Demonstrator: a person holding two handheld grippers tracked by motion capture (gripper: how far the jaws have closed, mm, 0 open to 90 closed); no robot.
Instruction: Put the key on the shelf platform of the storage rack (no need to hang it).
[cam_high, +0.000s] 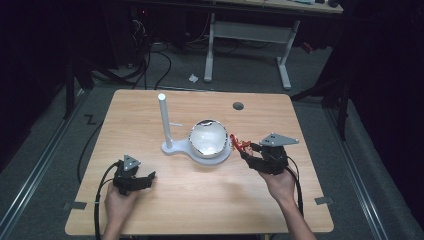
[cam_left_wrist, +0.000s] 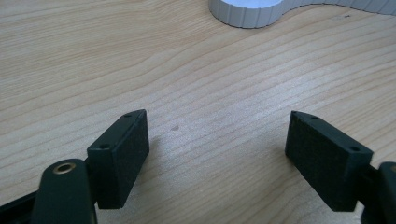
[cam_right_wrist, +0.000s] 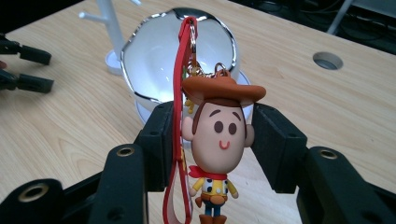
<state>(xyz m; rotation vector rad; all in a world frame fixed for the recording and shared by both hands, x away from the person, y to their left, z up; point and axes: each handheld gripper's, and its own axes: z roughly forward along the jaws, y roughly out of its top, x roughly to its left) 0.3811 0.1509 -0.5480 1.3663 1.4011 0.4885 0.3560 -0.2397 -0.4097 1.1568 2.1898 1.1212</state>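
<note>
Jaws of the right gripper (cam_right_wrist: 208, 140) are clamped on the head of a cowboy figurine keychain (cam_right_wrist: 218, 140), one black pad pressed to each side of the face under the brown hat. The figurine faces the camera in the right gripper view, its small body hanging below the pads, and its red strap (cam_right_wrist: 180, 93) runs up past the left pad to a metal ring above the hat. In the high view the same gripper (cam_high: 246, 150) sits at the table's right, held in the person's right hand (cam_high: 280, 185), with the red strap poking out toward the bowl. Just beyond the figurine stands a shiny metal bowl (cam_right_wrist: 154, 51) on a white stand (cam_high: 172, 148) with an upright post. The left gripper (cam_left_wrist: 217, 154) rests low over the wooden table (cam_left_wrist: 187, 70), its jaws spread wide with nothing between them, the stand's white base farther ahead.
</note>
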